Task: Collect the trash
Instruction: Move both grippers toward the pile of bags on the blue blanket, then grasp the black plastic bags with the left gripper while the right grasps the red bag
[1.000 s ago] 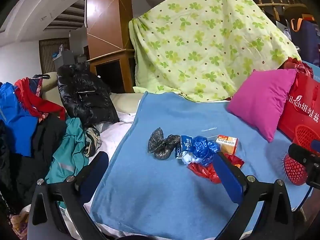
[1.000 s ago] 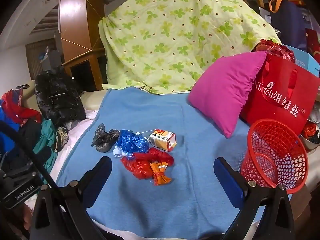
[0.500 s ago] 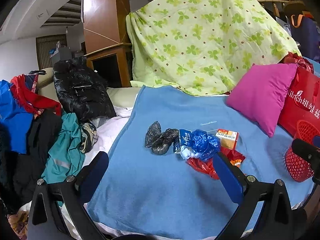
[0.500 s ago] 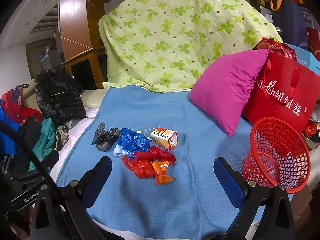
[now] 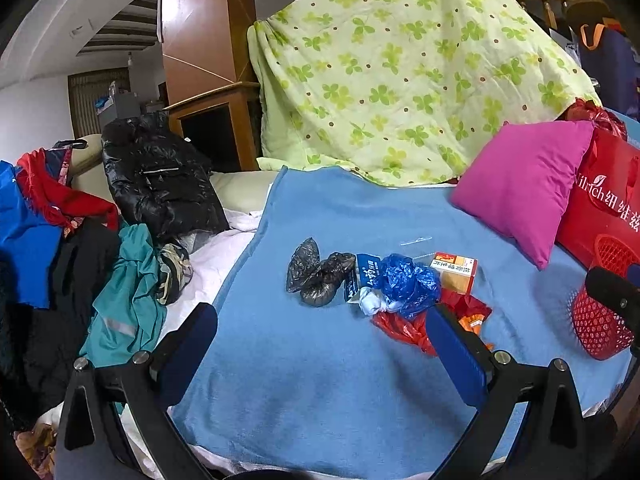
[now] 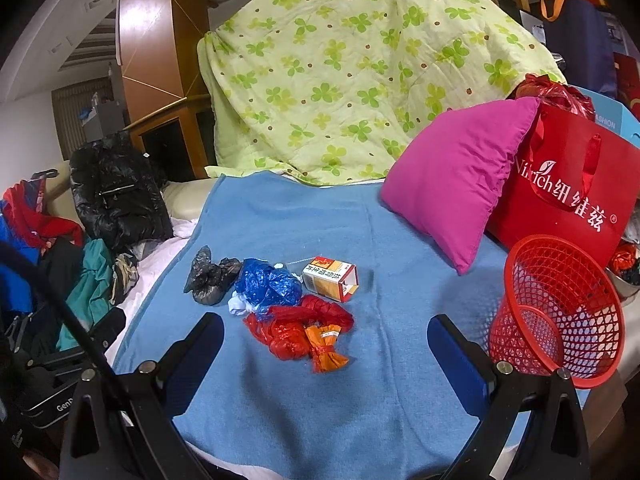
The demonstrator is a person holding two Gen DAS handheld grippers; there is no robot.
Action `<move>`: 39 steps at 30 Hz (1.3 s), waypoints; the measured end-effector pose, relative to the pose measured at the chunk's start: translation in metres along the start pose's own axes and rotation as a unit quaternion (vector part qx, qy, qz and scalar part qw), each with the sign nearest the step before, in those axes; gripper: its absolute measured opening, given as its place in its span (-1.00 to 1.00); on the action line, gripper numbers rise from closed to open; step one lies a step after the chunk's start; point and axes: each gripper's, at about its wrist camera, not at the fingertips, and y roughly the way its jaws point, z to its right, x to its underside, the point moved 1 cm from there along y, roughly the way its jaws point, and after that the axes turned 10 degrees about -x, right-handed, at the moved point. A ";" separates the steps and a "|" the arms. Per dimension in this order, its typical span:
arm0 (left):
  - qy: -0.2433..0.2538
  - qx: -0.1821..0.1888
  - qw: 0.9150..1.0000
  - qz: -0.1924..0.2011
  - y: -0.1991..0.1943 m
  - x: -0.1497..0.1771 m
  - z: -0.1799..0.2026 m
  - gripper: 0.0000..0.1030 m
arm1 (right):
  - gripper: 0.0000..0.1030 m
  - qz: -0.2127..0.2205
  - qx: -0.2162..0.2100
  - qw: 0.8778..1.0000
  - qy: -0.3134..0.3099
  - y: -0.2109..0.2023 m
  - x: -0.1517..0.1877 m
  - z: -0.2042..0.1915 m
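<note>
Left wrist view: left hand-held gripper (image 5: 322, 344) wide open, empty, held short of the trash cluster on the blue fleece blanket (image 5: 320, 380). The crumpled black plastic bags (image 5: 316, 276) lie nearest its centreline, touching the crumpled blue plastic bag (image 5: 408, 286). Recommend: take an outer piece first, close on a bunched fold, avoid pinching blanket.

Right wrist view: right hand-held gripper (image 6: 324, 346) wide open, empty. The crumpled red plastic bag w/ orange wrapper (image 6: 300, 328) sits between the jaws' line of approach; the small orange-white cardboard box (image 6: 330, 278) is just behind. The red mesh plastic basket (image 6: 560, 316) stands tilted at blanket's right edge, apparently empty.

Vs. 0.5 s ago: both views show cluster marginally nearer; trash unmoved.
</note>
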 end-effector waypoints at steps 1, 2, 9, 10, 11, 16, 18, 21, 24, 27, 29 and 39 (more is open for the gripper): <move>-0.002 0.001 1.000 0.001 0.001 0.000 0.000 1.00 | 0.99 0.004 -0.002 1.000 0.000 0.000 0.000 0.000; -0.005 0.003 1.000 0.005 0.001 0.000 0.000 1.00 | 0.99 0.005 -0.001 1.000 0.000 0.000 0.000 0.000; 0.001 0.005 1.000 0.005 0.006 0.001 0.003 1.00 | 0.99 -0.012 0.000 1.000 0.003 0.004 -0.001 0.000; 0.002 0.005 1.000 0.000 0.007 0.001 0.004 1.00 | 0.99 -0.001 -0.001 1.000 0.003 0.005 -0.001 0.000; 0.002 0.006 1.000 -0.002 0.008 0.001 0.004 1.00 | 0.99 0.004 -0.002 1.000 0.003 0.006 0.000 0.000; 0.001 0.007 1.000 -0.008 0.014 0.003 0.003 1.00 | 0.99 0.029 -0.005 1.000 -0.001 0.011 0.002 0.000; 0.000 0.007 1.000 -0.015 0.017 0.005 0.003 1.00 | 0.99 0.028 -0.004 1.000 -0.002 0.015 0.003 0.001; 0.000 0.006 1.000 -0.020 0.022 0.007 0.003 1.00 | 0.99 0.029 -0.001 1.000 -0.005 0.021 0.006 0.000; -0.001 0.007 1.000 -0.025 0.026 0.009 0.003 1.00 | 0.99 0.024 0.001 1.000 -0.010 0.027 0.008 -0.002; -0.006 0.009 0.999 -0.035 0.034 0.012 0.002 1.00 | 0.99 0.022 -0.001 1.000 -0.016 0.034 0.009 -0.003; -0.010 0.012 0.999 -0.043 0.042 0.016 -0.001 1.00 | 0.99 0.028 -0.010 0.999 -0.028 0.038 0.012 -0.004; -0.055 0.031 0.988 -0.140 0.118 0.055 -0.018 1.00 | 0.78 -0.036 -0.066 0.997 -0.015 0.108 0.049 0.027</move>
